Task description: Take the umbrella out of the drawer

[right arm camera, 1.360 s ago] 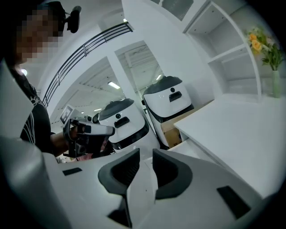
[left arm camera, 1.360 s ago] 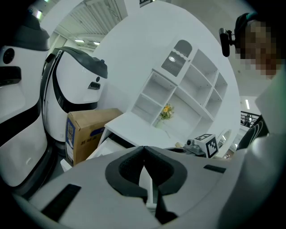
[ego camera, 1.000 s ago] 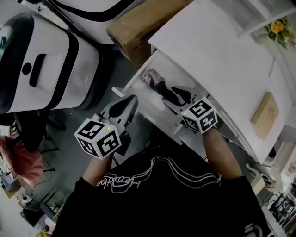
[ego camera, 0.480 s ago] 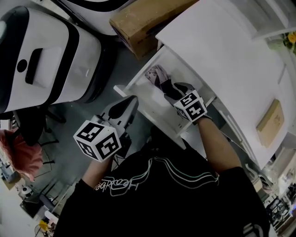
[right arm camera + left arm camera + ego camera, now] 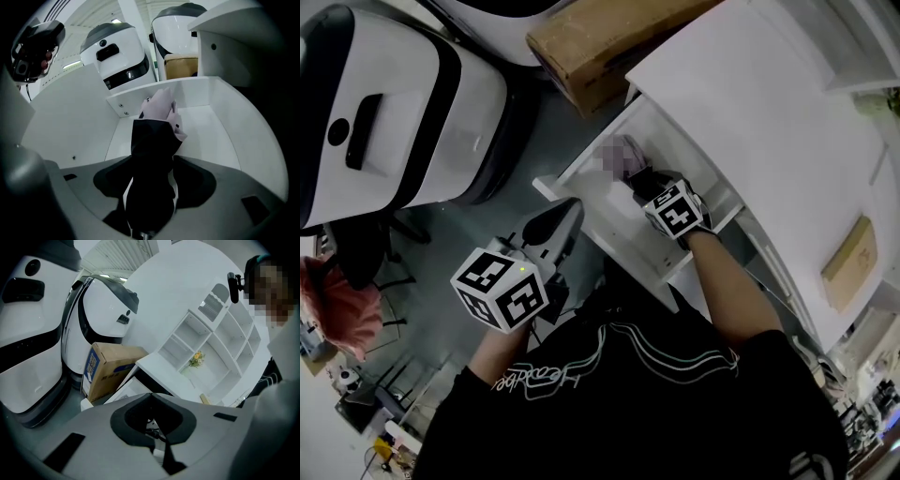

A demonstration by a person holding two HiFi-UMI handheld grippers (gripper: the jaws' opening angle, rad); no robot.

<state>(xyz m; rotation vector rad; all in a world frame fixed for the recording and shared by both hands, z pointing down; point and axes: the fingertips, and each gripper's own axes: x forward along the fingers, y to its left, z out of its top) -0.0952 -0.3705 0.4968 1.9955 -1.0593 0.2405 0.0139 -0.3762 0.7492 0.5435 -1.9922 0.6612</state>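
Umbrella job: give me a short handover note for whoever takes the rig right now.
Right gripper: reached into the open drawer, jaws shut on the dark end of the umbrella.
Left gripper: shut, empty, held outside the drawer above the floor.
Umbrella: folded, lying inside the drawer, its pale end pointing toward the back wall.
Done: drawer open, umbrella gripped.
Left: lift the umbrella up and out of the drawer, probably drawing it back toward you so that it clears the front wall.
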